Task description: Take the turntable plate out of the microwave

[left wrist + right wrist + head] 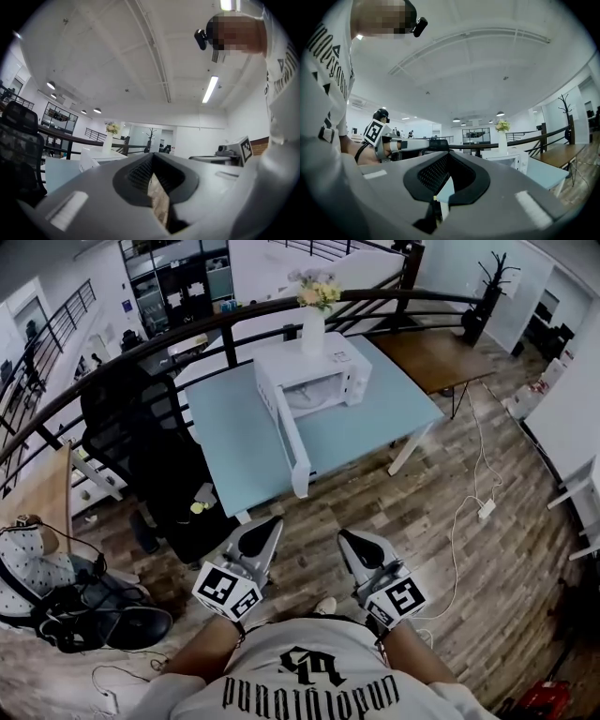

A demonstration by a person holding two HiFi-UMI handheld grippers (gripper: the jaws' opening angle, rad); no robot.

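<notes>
This looks like the approach step. The left tool (272,523) and right tool (346,538) are both closed on nothing, well short of the pale blue desk (234,432). The white boxy microwave (323,367) has its white door (292,442) open toward the person. The turntable plate is presumably flat inside, but it is too dim to see. Next, step in, open a tool and reach level.

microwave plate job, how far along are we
Done: the microwave has its door hanging open. In hand: nothing; left gripper and right gripper are both shut, empty, and short of the table. Left: reach in, grip the turntable plate, which I cannot make out inside, and lift it out.
</notes>
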